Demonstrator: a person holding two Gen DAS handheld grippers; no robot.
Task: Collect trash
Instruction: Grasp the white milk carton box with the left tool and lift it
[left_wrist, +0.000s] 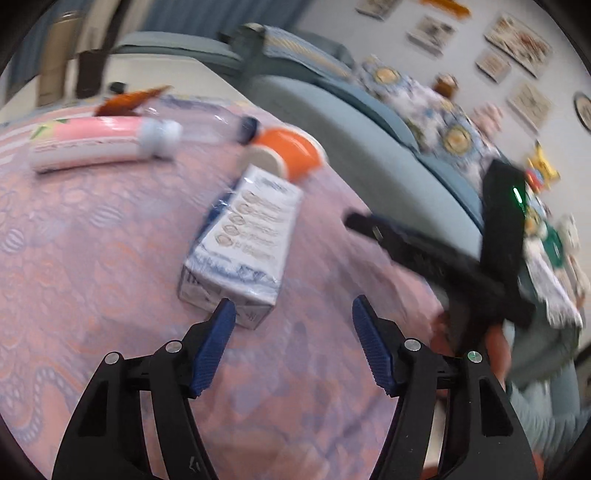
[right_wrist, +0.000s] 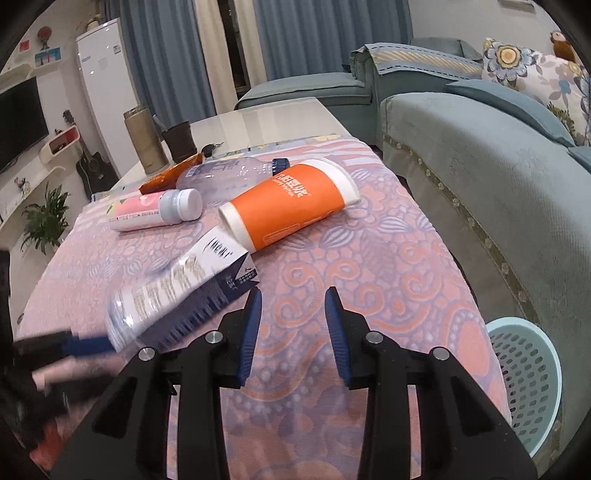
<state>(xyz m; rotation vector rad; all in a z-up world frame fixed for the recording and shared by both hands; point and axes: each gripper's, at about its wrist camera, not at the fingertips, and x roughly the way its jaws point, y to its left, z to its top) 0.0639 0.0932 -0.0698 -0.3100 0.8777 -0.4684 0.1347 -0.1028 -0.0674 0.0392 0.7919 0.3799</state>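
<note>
Task barely begun: carton (right_wrist: 192, 291), orange cup (right_wrist: 291, 203) and bottles lie uncollected, basket (right_wrist: 524, 384) apparently empty (interior partly hidden), left gripper (left_wrist: 293, 343) and right gripper (right_wrist: 293, 336) spread, gripping nothing.

You are looking at a tabletop (right_wrist: 388, 258) wearing a pink patterned cloth. Lying on it are an orange paper cup (right_wrist: 291, 206), a milk carton (right_wrist: 192, 288), a pink bottle (right_wrist: 155, 208), a clear bottle (right_wrist: 229, 171) and an orange wrapper (right_wrist: 170, 173).

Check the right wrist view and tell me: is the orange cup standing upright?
No, the orange cup lies on its side on the pink cloth, beside the carton.
</note>
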